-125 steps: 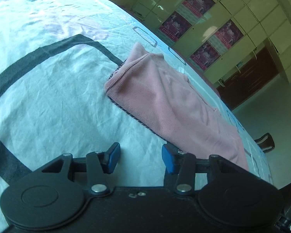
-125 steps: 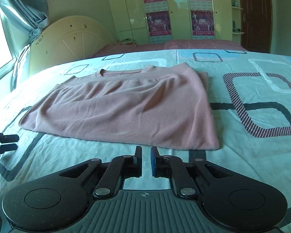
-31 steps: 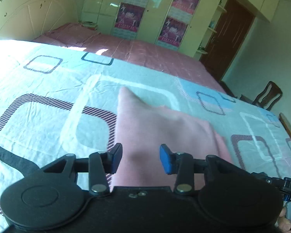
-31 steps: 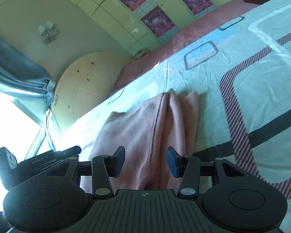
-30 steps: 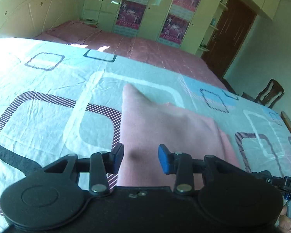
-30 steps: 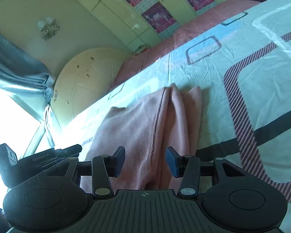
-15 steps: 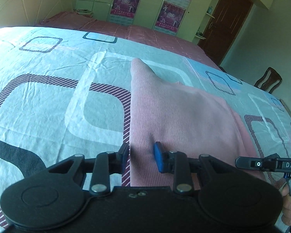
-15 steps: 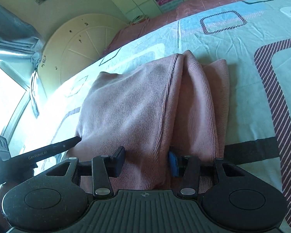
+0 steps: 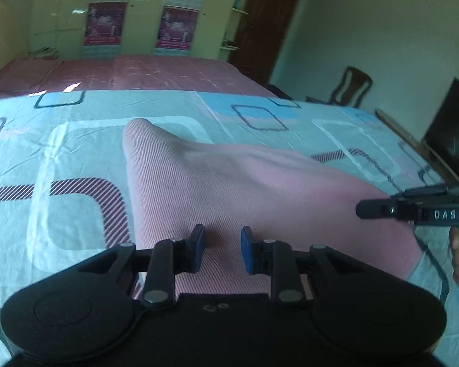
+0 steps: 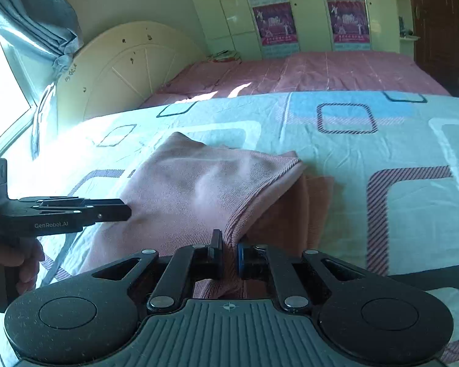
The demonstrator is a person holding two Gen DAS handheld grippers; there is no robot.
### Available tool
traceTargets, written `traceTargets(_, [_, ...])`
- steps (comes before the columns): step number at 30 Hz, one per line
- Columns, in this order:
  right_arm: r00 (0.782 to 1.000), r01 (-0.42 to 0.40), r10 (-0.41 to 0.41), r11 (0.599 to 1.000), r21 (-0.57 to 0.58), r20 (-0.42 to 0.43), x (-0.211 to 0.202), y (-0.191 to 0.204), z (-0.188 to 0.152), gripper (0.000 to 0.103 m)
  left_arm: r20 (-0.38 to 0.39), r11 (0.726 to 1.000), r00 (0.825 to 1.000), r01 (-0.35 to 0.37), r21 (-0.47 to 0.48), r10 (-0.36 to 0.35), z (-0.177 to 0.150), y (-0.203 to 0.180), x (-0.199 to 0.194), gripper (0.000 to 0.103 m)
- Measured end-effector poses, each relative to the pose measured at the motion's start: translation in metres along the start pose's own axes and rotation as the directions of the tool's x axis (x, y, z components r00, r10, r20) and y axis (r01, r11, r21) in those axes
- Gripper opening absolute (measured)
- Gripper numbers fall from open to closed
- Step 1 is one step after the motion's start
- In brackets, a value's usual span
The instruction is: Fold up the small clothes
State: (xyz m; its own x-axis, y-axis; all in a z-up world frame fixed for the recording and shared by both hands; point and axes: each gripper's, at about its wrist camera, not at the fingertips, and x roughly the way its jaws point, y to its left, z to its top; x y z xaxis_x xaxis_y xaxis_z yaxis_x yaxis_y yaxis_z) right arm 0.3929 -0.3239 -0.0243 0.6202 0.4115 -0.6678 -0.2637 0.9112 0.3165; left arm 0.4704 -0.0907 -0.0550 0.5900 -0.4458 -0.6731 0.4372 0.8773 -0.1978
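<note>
A pink knit garment [image 9: 229,183] lies partly folded on the patterned bed sheet [image 9: 61,140]; it also shows in the right wrist view [image 10: 199,189]. My left gripper [image 9: 220,250] hangs over the garment's near edge with its blue pads apart; the fabric passes between and under them. My right gripper [image 10: 229,255] is shut on the garment's ribbed hem, which rises lifted between the pads. The right gripper's body [image 9: 413,211] shows at the right of the left wrist view, and the left gripper's body [image 10: 61,214] at the left of the right wrist view.
The sheet [image 10: 382,140] spreads wide around the garment. A second bed with a pink cover [image 10: 306,70] lies beyond, with a cream headboard [image 10: 122,67] and wardrobes behind. A chair [image 9: 353,87] and a dark screen [image 9: 449,140] stand at the right.
My right gripper has closed on the hem and lifted the fabric's edge. My left gripper, narrow half a second ago, has opened wider and moved over the garment.
</note>
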Motion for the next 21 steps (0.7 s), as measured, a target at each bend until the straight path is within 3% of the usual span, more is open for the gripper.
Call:
traceTargets(4, [0.995, 0.004, 0.006, 0.995, 0.097, -0.103, 0.029, -0.029, -0.03, 0.008, -0.038, 1.0, 0.999, -0.021, -0.016, 0.021, -0.008, -0.007, 0.02, 0.024])
traceTargets(8, [0.999, -0.032, 0.036, 0.986, 0.161, -0.022, 0.019, -0.035, -0.025, 0.011, -0.012, 0.999, 0.999, 0.03, -0.027, -0.031, 0.006, 0.005, 0.004, 0.026])
traceTargets(10, [1.0, -0.013, 0.011, 0.989, 0.148, 0.012, 0.016, -0.039, -0.017, 0.012, 0.02, 1.0, 1.0, 0.001, 0.0, -0.001, 0.018, 0.012, 0.003, 0.026])
traceTargets(15, [0.998, 0.017, -0.028, 0.979, 0.203, 0.053, 0.039, -0.055, 0.012, 0.012, 0.017, 1.0, 1.0, -0.006, -0.019, 0.007, 0.049, 0.03, 0.034, 0.027])
traceTargets(18, [0.995, 0.101, -0.096, 0.983, 0.151, -0.041, 0.07, -0.059, 0.023, 0.012, -0.067, 0.997, 0.995, -0.074, -0.034, 0.071, 0.05, 0.045, 0.071, 0.032])
traceTargets(19, [0.99, 0.123, -0.114, 0.984, 0.127, -0.078, 0.081, -0.061, 0.024, 0.012, -0.078, 0.995, 0.995, -0.066, -0.076, 0.06, 0.049, 0.052, 0.078, 0.032])
traceTargets(21, [0.991, 0.127, -0.12, 0.985, 0.114, -0.067, 0.08, -0.064, 0.028, 0.012, -0.065, 0.99, 0.997, -0.058, -0.129, 0.05, 0.054, 0.058, 0.074, 0.032])
